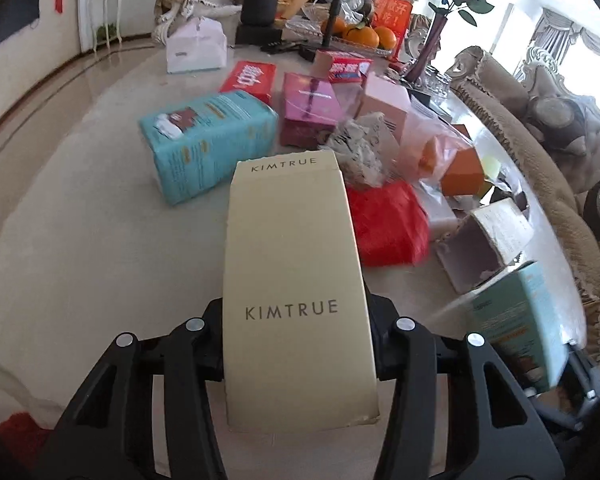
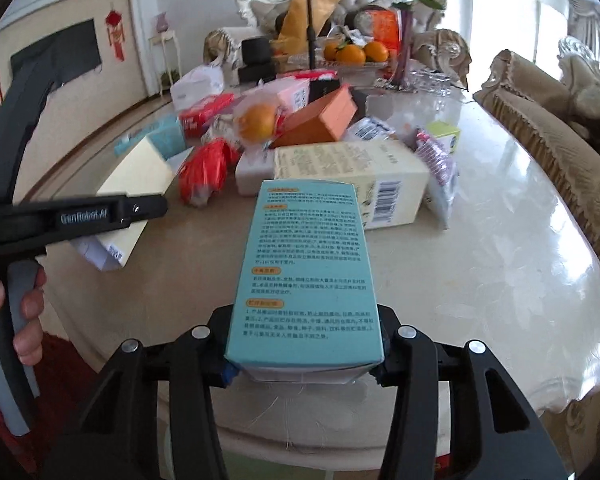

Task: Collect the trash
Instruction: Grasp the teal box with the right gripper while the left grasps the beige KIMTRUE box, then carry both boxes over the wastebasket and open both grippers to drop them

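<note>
A cream box marked KIMTRUE runs lengthwise between the black fingers of my left gripper, which is shut on its near end. In the right wrist view the same cream box shows at the left, with the left gripper's finger across it and a hand on the handle. My right gripper is shut on a teal box with printed text, held just above the table's near edge. That teal box also appears at the right of the left wrist view.
On the pale marble table lies a heap of packaging: a teal carton, a pink box, a red bag, an orange box, an orange fruit, a cream barcoded carton. A sofa lines the right side.
</note>
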Action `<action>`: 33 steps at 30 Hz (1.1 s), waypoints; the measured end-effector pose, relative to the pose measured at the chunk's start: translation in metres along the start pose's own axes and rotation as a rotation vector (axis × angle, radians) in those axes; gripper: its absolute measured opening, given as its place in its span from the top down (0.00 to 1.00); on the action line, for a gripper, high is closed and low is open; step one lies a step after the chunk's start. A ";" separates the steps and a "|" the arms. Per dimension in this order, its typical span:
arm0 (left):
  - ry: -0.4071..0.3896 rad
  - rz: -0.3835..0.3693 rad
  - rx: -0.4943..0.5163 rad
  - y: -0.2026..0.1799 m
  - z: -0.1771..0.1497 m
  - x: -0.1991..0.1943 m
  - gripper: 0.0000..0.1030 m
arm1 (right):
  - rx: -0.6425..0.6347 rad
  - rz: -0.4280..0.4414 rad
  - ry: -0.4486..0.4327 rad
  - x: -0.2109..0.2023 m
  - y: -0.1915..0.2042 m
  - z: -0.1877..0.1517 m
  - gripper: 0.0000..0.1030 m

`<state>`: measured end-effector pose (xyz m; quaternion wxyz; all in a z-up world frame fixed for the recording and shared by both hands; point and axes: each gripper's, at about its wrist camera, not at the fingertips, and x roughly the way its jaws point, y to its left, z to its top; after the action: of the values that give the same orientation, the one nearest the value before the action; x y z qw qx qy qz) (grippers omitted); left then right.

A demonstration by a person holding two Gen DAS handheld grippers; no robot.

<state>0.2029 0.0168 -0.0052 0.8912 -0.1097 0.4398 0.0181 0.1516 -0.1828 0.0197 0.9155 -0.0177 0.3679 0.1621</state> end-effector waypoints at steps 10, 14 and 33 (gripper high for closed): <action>-0.069 -0.156 0.301 0.008 -0.079 -0.114 0.53 | -0.011 0.127 -0.074 -0.109 0.016 -0.048 0.56; 0.095 -0.255 0.366 0.016 -0.154 -0.114 0.53 | 0.032 0.140 0.063 -0.103 0.026 -0.107 0.56; 0.389 -0.113 0.497 -0.006 -0.260 0.049 0.27 | 0.087 0.058 0.422 0.026 0.034 -0.213 0.35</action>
<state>0.0316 -0.0474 -0.1959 0.7894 0.0855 0.5862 -0.1609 0.0162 -0.1761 -0.1501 0.8129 -0.0014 0.5585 0.1650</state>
